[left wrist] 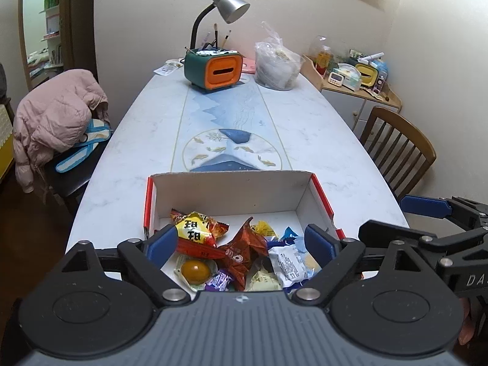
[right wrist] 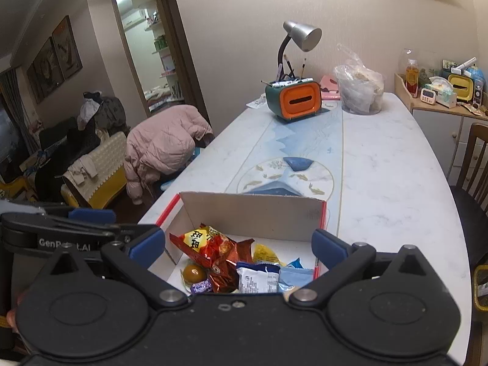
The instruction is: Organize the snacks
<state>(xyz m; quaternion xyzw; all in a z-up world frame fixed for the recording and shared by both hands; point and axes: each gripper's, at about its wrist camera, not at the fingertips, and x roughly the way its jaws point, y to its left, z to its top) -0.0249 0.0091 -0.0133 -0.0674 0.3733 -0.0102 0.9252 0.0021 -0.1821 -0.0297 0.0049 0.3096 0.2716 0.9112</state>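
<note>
A cardboard box [left wrist: 231, 189] with red outer sides and a white inside stands at the near end of the table. Several snacks lie in it: a yellow-red packet [left wrist: 195, 228], an orange foil packet [left wrist: 244, 253], a sealed brown egg [left wrist: 195, 271], a purple candy [left wrist: 219, 282] and a white-blue packet [left wrist: 289, 262]. My left gripper [left wrist: 241, 238] hangs open over the box with nothing between its pads. My right gripper [right wrist: 238, 244] is open above the same box [right wrist: 253, 210], also holding nothing. One of its blue pads [left wrist: 424, 207] shows at the right of the left wrist view.
At the table's far end stand a green-and-orange holder [left wrist: 219, 71] with a desk lamp [left wrist: 228, 6] and a clear plastic bag [left wrist: 276, 64]. A wooden chair [left wrist: 396, 149] is on the right. A pink jacket [left wrist: 58, 113] covers a chair on the left.
</note>
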